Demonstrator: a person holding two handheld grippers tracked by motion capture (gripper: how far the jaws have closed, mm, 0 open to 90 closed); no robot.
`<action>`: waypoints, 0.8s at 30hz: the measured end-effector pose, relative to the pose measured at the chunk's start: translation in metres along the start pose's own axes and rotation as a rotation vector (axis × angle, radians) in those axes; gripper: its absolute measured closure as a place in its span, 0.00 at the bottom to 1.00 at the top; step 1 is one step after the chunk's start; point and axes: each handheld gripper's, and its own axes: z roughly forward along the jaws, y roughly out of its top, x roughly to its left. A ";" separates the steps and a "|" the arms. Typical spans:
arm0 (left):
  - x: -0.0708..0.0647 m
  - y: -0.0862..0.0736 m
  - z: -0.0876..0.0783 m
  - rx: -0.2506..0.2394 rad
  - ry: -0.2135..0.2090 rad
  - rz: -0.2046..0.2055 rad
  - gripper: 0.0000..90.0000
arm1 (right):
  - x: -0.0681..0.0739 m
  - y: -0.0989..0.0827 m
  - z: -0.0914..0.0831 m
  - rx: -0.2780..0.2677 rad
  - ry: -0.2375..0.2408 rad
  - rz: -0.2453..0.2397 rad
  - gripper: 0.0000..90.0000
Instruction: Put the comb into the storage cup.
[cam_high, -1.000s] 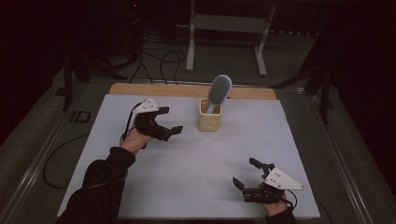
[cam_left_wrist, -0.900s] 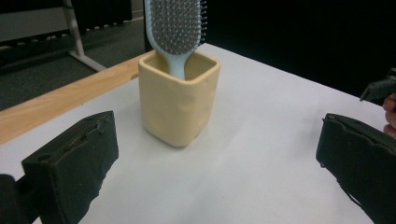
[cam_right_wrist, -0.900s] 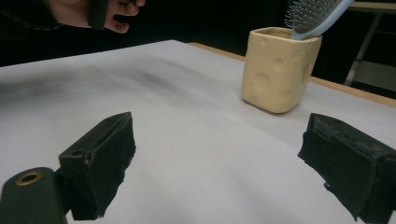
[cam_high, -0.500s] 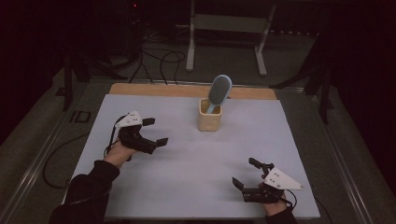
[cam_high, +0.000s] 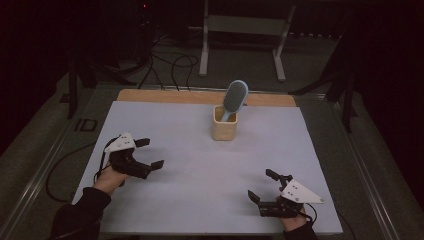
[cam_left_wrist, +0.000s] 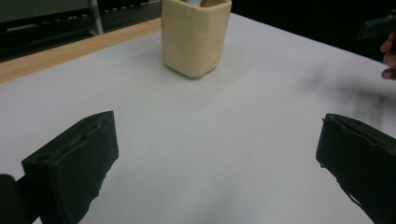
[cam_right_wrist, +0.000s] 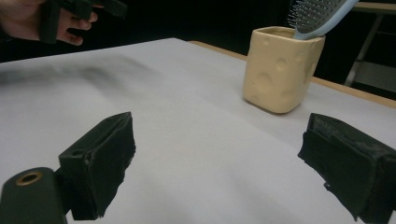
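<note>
High view is showing the hairbrush (cam_high: 235, 96) leaning in the cream cup (cam_high: 224, 123) at upper center, while the left gripper (cam_high: 150, 154) and right gripper (cam_high: 259, 185) are sitting empty with jaws apart, so a careless reach could tip the cup.

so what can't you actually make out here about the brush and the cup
- Brush handle: hidden inside the cream cup in the high view, so how far down it reaches is unknown.
- Brush head: cut off by the top edge in the right gripper view.
- Cup rim and contents: cut off by the top edge in the left gripper view.
- Cup's surface dimples: too small to see in the high view.
</note>
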 end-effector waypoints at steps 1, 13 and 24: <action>0.000 -0.002 -0.002 -0.003 0.001 -0.003 0.00 | 0.000 0.000 0.000 0.000 0.000 0.001 0.10; -0.001 -0.023 -0.024 -0.012 0.040 -0.008 0.00 | 0.001 0.001 0.000 0.001 -0.002 -0.008 0.10; -0.004 -0.051 -0.043 0.006 0.070 -0.039 0.00 | 0.001 0.001 0.000 0.000 0.001 -0.008 0.10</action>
